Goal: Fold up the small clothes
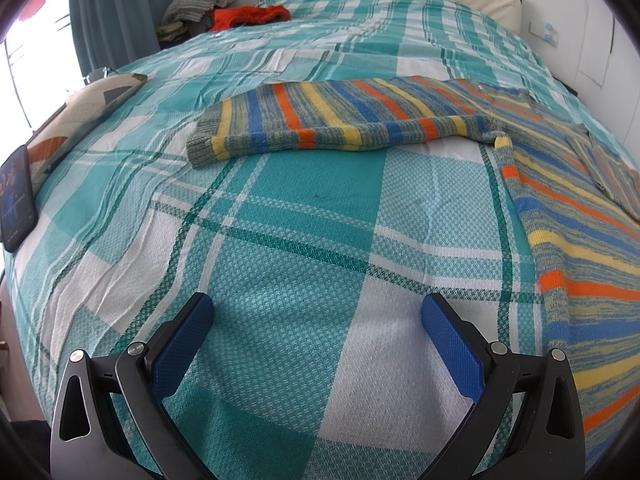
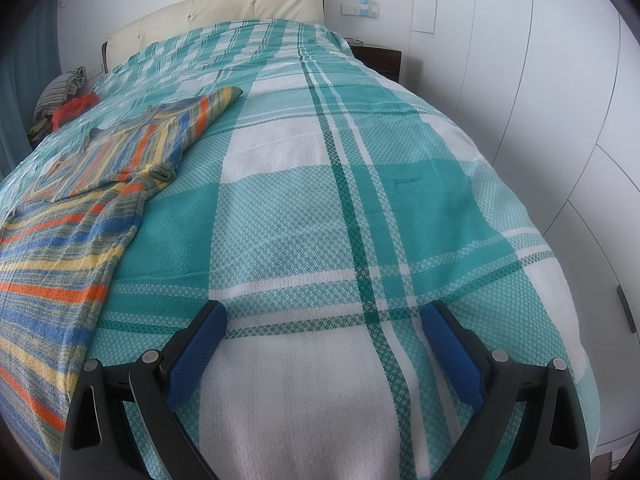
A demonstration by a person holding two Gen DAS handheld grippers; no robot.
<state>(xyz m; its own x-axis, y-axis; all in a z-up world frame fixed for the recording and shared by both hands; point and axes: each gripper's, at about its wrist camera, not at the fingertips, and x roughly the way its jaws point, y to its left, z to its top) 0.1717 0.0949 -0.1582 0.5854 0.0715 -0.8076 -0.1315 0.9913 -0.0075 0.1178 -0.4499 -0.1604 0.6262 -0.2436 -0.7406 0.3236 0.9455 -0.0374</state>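
Observation:
A striped knit sweater (image 1: 568,216) in blue, yellow, orange and grey lies flat on the teal plaid bedspread (image 1: 312,208). One sleeve (image 1: 320,120) stretches out to the left across the bed. My left gripper (image 1: 318,308) hovers open over bare bedspread, below that sleeve and left of the sweater's body. In the right wrist view the sweater (image 2: 68,248) fills the left side, its other sleeve (image 2: 200,114) angled up and to the right. My right gripper (image 2: 324,316) is open over the bedspread (image 2: 360,200), to the right of the sweater's hem. Neither holds anything.
A phone (image 1: 16,196) and a patterned cushion (image 1: 80,112) lie at the bed's left edge. A red garment (image 1: 250,16) and a grey checked cloth (image 1: 200,0) are piled at the far left. A cream headboard (image 2: 224,12), a nightstand (image 2: 380,60) and white wardrobe doors (image 2: 560,120) bound the bed.

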